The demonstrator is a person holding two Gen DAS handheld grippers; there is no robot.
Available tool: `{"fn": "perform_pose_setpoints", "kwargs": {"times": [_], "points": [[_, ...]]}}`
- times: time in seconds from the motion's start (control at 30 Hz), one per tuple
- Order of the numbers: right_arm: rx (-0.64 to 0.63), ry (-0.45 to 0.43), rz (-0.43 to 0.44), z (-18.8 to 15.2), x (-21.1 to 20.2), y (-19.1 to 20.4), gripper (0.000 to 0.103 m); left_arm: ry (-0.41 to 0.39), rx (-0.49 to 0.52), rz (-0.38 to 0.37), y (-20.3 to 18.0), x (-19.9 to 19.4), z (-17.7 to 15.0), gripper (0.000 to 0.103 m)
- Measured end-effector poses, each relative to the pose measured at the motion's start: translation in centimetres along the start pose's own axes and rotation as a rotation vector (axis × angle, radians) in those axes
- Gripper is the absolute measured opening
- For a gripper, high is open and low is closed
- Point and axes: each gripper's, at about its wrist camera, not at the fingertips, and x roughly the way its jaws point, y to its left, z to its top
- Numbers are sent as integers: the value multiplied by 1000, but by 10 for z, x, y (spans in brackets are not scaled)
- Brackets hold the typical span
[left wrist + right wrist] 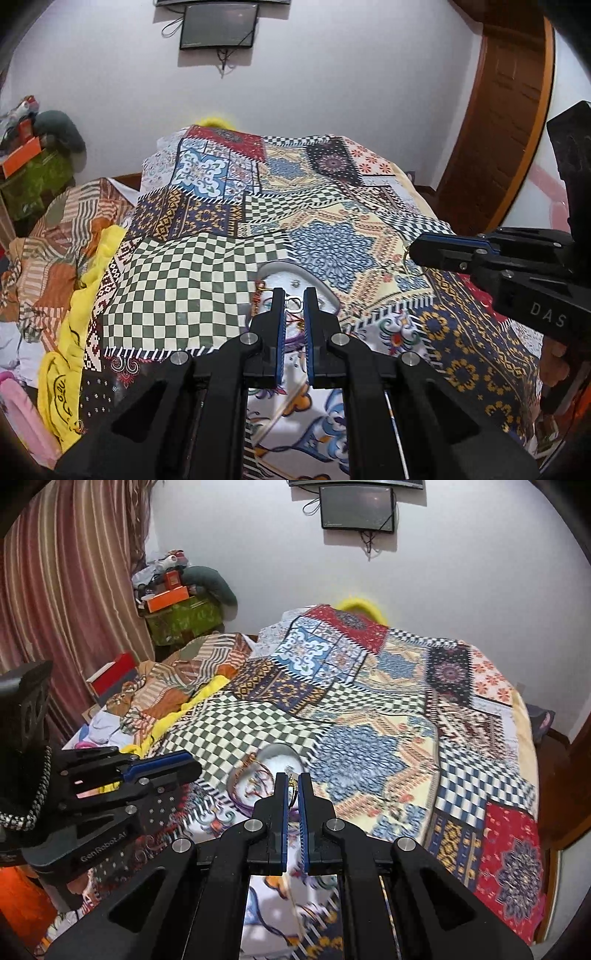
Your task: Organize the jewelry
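Note:
A clear oval tray lies on the patchwork bedspread and holds red and purple thread jewelry. Just in front of the tray, my left gripper is shut on a small silver link piece. Off to the right, above the bedspread, my right gripper is shut on a thin gold chain. A loop of that chain hangs below its fingertips. In the right wrist view the tray sits just beyond my right gripper, and my left gripper points in from the left.
The patchwork bedspread covers the whole bed. A yellow cloth and crumpled clothes lie along its left side. Boxes and a striped curtain stand at far left. A wooden door is at right and a wall screen hangs ahead.

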Motion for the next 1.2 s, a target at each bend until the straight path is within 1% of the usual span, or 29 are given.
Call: {"fn": "perform_pose_setpoints", "kwargs": {"times": [0.2, 0.33, 0.57, 0.77, 0.93, 1.03, 1.2], "points": [[-5, 29, 19, 8, 24, 6, 4, 20, -31, -1, 16, 20, 2, 7], [-3, 52, 14, 11, 41, 5, 4, 44, -53, -6, 22, 37, 0, 7], [-20, 111, -9, 13, 69, 2, 4, 93, -72, -18, 26, 65, -3, 7], [-21, 136, -2, 12, 77, -4, 4, 140, -68, -42, 23, 80, -7, 7], [-26, 152, 8, 9, 79, -4, 5, 156, -53, -41, 19, 84, -9, 8], [-42, 156, -7, 8, 76, -1, 5, 162, -51, -33, 19, 81, -9, 8], [-61, 124, -52, 8, 62, 2, 7, 130, -62, -3, 22, 65, -6, 13]]}}
